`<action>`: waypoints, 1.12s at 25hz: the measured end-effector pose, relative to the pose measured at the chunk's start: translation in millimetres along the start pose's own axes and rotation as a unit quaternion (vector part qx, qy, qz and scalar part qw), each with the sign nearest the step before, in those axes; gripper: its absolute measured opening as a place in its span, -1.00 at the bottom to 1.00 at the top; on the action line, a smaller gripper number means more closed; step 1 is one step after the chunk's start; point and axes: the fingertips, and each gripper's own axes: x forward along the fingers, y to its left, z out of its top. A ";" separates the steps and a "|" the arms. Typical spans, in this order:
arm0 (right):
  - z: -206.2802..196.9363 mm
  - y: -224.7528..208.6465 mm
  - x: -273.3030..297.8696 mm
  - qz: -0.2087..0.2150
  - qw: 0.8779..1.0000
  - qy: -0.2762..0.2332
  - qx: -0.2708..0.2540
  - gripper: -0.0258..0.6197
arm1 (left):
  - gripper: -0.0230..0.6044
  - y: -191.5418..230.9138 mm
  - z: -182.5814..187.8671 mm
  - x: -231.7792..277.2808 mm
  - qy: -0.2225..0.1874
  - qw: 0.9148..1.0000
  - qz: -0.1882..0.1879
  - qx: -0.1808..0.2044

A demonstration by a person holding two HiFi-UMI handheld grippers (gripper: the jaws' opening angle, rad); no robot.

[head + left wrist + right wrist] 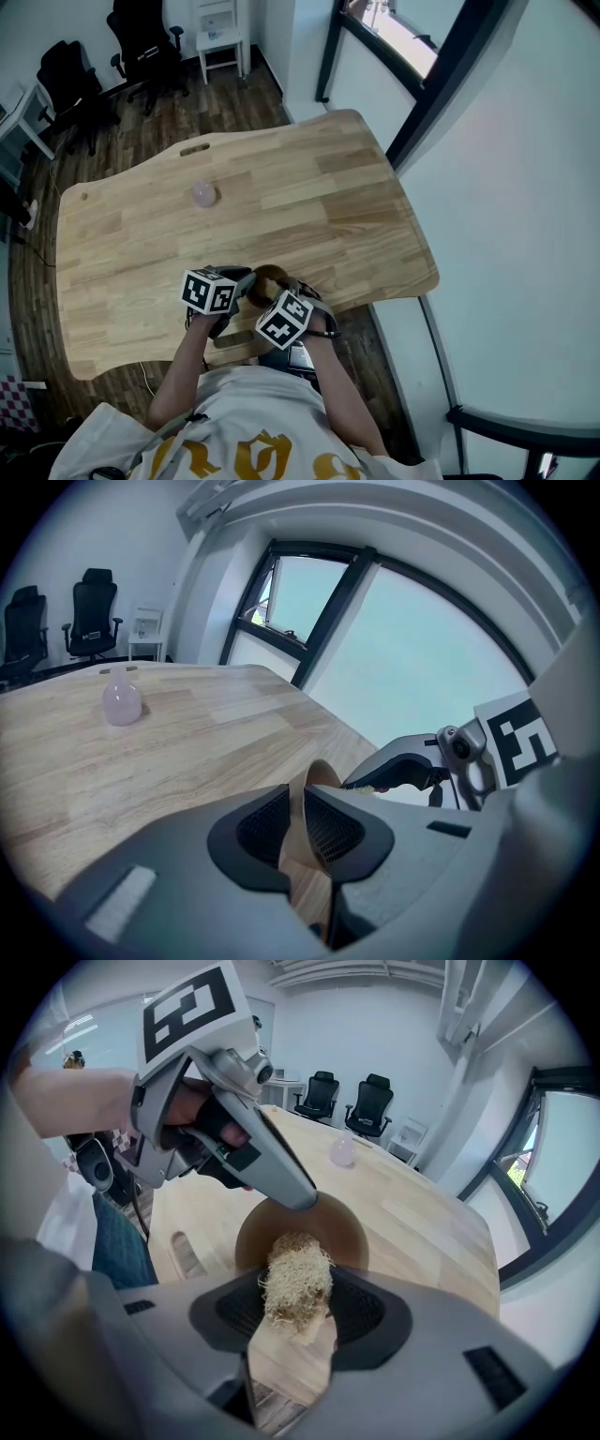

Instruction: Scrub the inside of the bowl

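A brown wooden bowl point(323, 1227) is held tilted near the table's front edge, also seen as the bowl point(269, 277) in the head view. My left gripper point(302, 829) is shut on the bowl's rim point(317, 778), which stands edge-on between its pads. My right gripper point(298, 1299) is shut on a pale fibrous scrubber point(295, 1275), whose tip is at the mouth of the bowl. In the head view the left gripper point(246, 284) and right gripper point(281, 295) meet at the bowl.
A small pink bottle point(203, 194) stands mid-table, also visible as the pink bottle point(121, 697) in the left gripper view. The wooden table point(309, 197) has a curved front edge. Black office chairs point(141, 37) stand on the floor beyond. A window wall point(441, 66) runs along the right.
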 end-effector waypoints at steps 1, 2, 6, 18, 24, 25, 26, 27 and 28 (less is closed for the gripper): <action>-0.5 -2.9 -0.7 -0.007 1.000 0.000 0.002 -0.35 | -0.79 -1.1 0.0 0.6 0.000 1.000 -0.001 0.001; -0.5 -6.2 -1.7 -0.015 1.000 0.000 0.003 -0.35 | -0.79 -1.9 0.2 1.0 0.000 1.000 -0.002 0.002; 0.8 -17.5 -5.1 -0.042 0.999 -0.006 0.009 -0.35 | -0.79 -5.5 0.5 2.6 0.000 1.000 -0.009 0.001; 6.3 -13.6 -8.3 -0.047 0.999 -0.019 -0.004 -0.35 | -0.79 -5.0 -2.0 -3.1 -0.004 1.000 -0.011 -0.017; 6.1 2.4 -5.8 -0.014 1.000 -0.016 -0.017 -0.35 | -0.79 -4.4 -6.7 -3.2 0.000 1.000 -0.005 -0.018; 6.6 7.3 -6.1 -0.006 1.000 -0.018 -0.019 -0.35 | -0.79 -5.1 -8.0 -3.5 0.000 1.000 -0.005 -0.019; 7.7 12.0 -6.6 0.002 1.000 -0.021 -0.020 -0.35 | -0.79 -5.6 -8.9 -3.9 -0.001 1.000 -0.005 -0.019; 9.0 16.3 -7.0 0.009 0.999 -0.024 -0.021 -0.35 | -0.79 -6.0 -9.3 -4.4 0.000 1.000 -0.005 -0.017; 10.2 19.8 -7.1 0.014 0.999 -0.027 -0.022 -0.35 | -0.79 -6.3 -9.7 -5.0 0.000 1.000 -0.005 -0.016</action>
